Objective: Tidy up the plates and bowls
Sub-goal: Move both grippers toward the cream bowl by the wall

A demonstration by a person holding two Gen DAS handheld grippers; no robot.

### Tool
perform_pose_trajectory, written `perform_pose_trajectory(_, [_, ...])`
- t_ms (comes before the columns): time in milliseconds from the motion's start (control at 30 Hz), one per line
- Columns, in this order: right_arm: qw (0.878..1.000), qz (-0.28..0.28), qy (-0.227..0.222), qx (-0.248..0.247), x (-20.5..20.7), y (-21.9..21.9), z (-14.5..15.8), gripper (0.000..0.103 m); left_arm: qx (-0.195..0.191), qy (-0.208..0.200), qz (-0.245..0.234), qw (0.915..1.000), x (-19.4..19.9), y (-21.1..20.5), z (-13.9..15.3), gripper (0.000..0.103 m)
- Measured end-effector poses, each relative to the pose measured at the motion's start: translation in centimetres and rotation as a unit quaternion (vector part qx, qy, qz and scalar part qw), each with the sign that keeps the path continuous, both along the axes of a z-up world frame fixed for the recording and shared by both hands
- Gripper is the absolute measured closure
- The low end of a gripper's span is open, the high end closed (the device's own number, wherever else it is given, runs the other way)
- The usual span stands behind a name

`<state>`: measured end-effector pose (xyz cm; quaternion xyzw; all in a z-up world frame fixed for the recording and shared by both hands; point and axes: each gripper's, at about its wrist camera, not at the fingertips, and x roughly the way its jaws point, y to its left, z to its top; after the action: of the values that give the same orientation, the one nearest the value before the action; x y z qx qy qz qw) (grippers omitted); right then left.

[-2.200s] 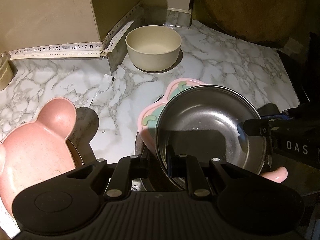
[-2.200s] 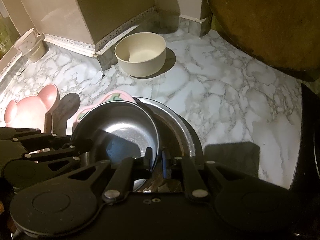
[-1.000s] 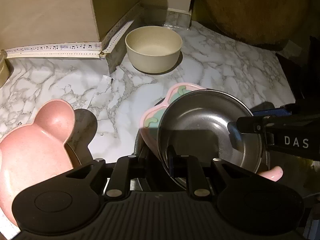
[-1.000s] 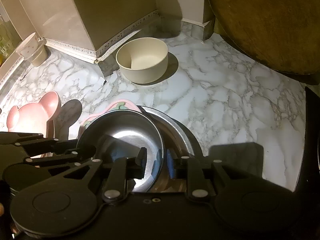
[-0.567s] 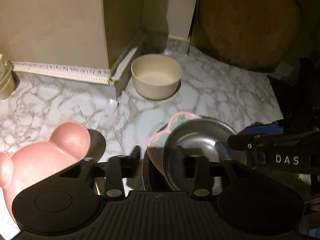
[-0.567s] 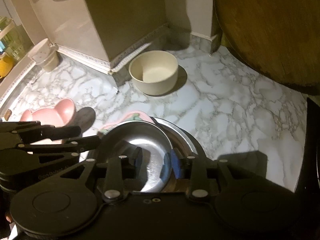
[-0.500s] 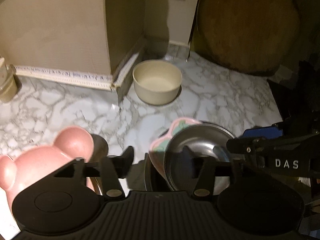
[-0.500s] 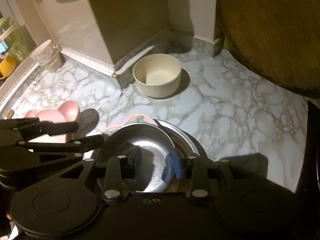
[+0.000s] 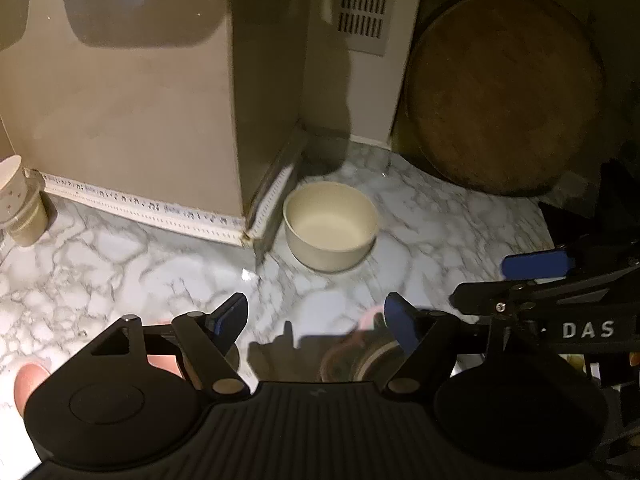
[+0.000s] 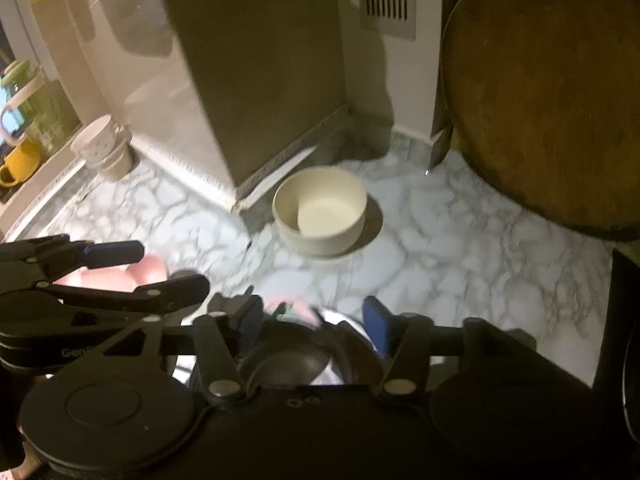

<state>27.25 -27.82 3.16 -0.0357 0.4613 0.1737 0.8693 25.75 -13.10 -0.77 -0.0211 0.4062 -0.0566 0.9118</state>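
Note:
A cream bowl (image 9: 331, 227) stands on the marble counter (image 9: 120, 272) by the wall corner; it also shows in the right wrist view (image 10: 320, 212). A steel bowl (image 9: 360, 360) lies low between the fingers of my open left gripper (image 9: 316, 320), with a pink-and-green plate's edge (image 9: 368, 318) behind it. My right gripper (image 10: 312, 320) is open above the steel bowl (image 10: 296, 356). A pink bear-shaped plate (image 10: 116, 276) lies at left, partly hidden by the left gripper (image 10: 160, 268); it also shows in the left wrist view (image 9: 28, 380).
A round wooden board (image 9: 504, 92) leans on the back wall at right. A beige column (image 9: 152, 100) stands at back left. Stacked paper cups (image 9: 18, 204) sit at far left. A yellow mug (image 10: 18, 162) and a green jar (image 10: 36, 116) stand beyond.
Both grippers let go of the steel bowl, opened wide, and pulled up and back. The bowl now rests on the stack below.

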Motion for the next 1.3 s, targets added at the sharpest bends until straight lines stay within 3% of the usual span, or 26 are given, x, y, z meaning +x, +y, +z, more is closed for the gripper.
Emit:
perform_pose_trajectory(100, [1.000, -0.004, -0.011, -0.001, 1.3, 0.0, 0.2, 0.031, 0.000, -0.007, 0.010, 0.9999, 1.3, 0.5, 0.1, 0.026])
perform_pose_trajectory(167, [1.000, -0.004, -0.015, -0.001, 2.3, 0.1, 0.3, 0.019, -0.005, -0.007, 0.019, 0.9998, 2.4, 0.9, 0.1, 0.025])
perform_pose_trajectory(333, [1.000, 0.000, -0.017, -0.001, 4.8, 0.3, -0.1, 0.006, -0.029, 0.013, 0.033, 0.9990, 5.2, 1.4, -0.6, 0.025])
perform_pose_trajectory(700, [0.999, -0.038, 0.033, 0.018, 11.2, -0.9, -3.3, 0.006, -0.066, 0.051, 0.086, 0.9928, 9.9, 1.8, -3.6, 0.025])
perform_pose_trajectory(900, [0.998, -0.054, 0.041, 0.021, 13.4, -0.8, -4.8, 0.009, -0.068, 0.063, 0.107, 0.9899, 11.6, 1.5, -5.4, 0.025])
perform_pose_trajectory(1000, [0.997, -0.058, 0.051, 0.021, 14.5, -0.7, -5.8, 0.015, -0.067, 0.068, 0.114, 0.9889, 12.3, 1.2, -6.2, 0.025])
perform_pose_trajectory(1300, [0.994, -0.067, 0.083, 0.029, 16.8, -0.4, -8.4, 0.045, -0.083, 0.085, 0.145, 0.9823, 14.0, 0.6, -8.5, 0.025])
